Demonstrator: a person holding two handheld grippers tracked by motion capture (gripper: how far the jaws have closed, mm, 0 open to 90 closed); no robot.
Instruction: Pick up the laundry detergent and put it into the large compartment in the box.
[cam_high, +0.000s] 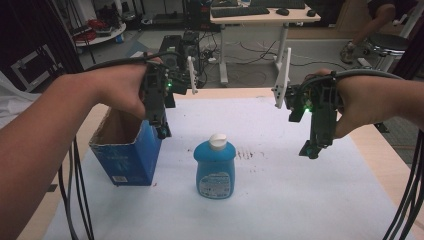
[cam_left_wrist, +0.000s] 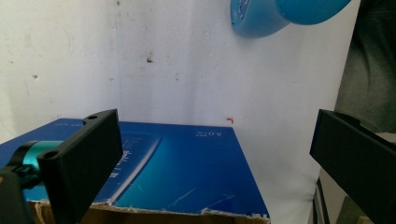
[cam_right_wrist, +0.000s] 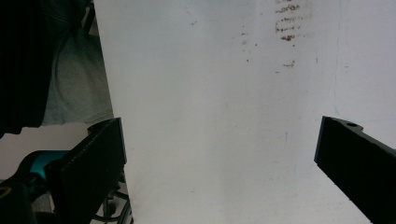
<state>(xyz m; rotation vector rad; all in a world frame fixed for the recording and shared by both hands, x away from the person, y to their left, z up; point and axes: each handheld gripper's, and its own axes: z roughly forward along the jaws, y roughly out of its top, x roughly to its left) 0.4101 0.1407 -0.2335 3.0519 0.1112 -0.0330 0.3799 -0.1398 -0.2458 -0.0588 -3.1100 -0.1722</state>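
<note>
Two hand-held claws hover above a bench covered with a white sheet (cam_high: 300, 200), on which stand a blue plastic bottle (cam_high: 215, 172) and an open blue cardboard box (cam_high: 127, 155). The bottle stands upright near the middle of the sheet, its long axis vertical and its white cap (cam_high: 218, 141) pointing up; its body is smooth, rounded at the shoulders and flattened front to back, with a pale printed label on the face toward the camera. The box sits just to the left of the bottle and apart from it, mouth upward, with glossy blue printed outer walls, a raw brown interior and a ragged, torn top edge. The left claw (cam_high: 162, 131) hangs over the box's right rim with its jaws pointing down; in the left gripper view its two black, flat-faced, matte jaws stand wide apart with nothing between them, the blue box wall (cam_left_wrist: 187, 172) lies below them, and the bottle's rounded blue base (cam_left_wrist: 261, 18) shows at the top edge. The right claw (cam_high: 311, 148) is held to the right of the bottle and well apart from it, tilted downward; in the right gripper view its jaws are likewise spread wide and grip nothing, with the white sheet (cam_right_wrist: 215, 116) beneath them. Brownish smudges (cam_high: 248, 153) mark the sheet just to the right of the bottle, and appear as rows of rusty flecks (cam_right_wrist: 287, 21) in the right gripper view.
</note>
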